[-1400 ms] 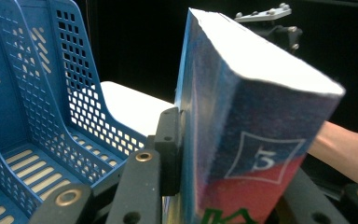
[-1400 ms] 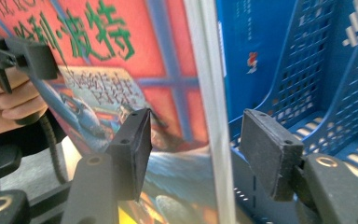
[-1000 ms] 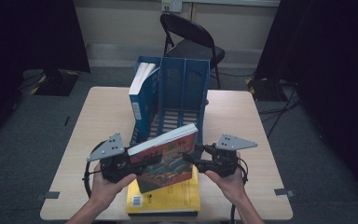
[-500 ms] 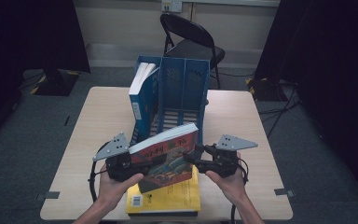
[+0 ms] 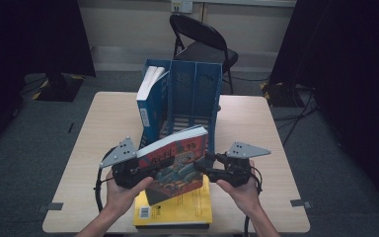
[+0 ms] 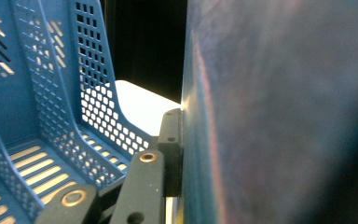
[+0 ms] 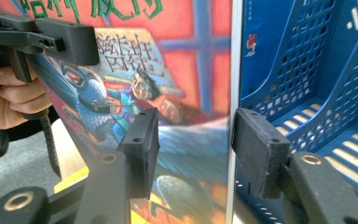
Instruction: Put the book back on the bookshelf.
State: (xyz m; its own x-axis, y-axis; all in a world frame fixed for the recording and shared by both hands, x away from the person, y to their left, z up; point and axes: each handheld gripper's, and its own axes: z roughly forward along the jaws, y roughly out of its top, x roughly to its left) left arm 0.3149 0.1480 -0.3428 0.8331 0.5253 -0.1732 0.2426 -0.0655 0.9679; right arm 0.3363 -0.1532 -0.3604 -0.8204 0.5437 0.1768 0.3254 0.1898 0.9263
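A paperback with a red and blue picture cover (image 5: 177, 158) hangs tilted above the table, held from both sides. My left gripper (image 5: 145, 168) grips its left edge; one of its pads (image 6: 172, 154) presses flat on the book (image 6: 270, 112). Its jaws have just been closing with the book between them. My right gripper (image 5: 202, 165) is shut on the right edge, and in the right gripper view (image 7: 193, 149) one jaw lies on the cover (image 7: 186, 70) and the other on the back. The left gripper (image 7: 51, 39) shows farther off there, clamped on the cover.
A yellow book (image 5: 187, 210) lies flat under the held one at the table's (image 5: 108, 123) front edge. Behind stands a blue perforated file rack (image 5: 197, 89) with a blue book (image 5: 148, 108) in its left slot. A black folding chair (image 5: 202, 44) stands beyond the table.
The left gripper has shifted slightly on the book's left edge. The book and the right gripper keep their place.
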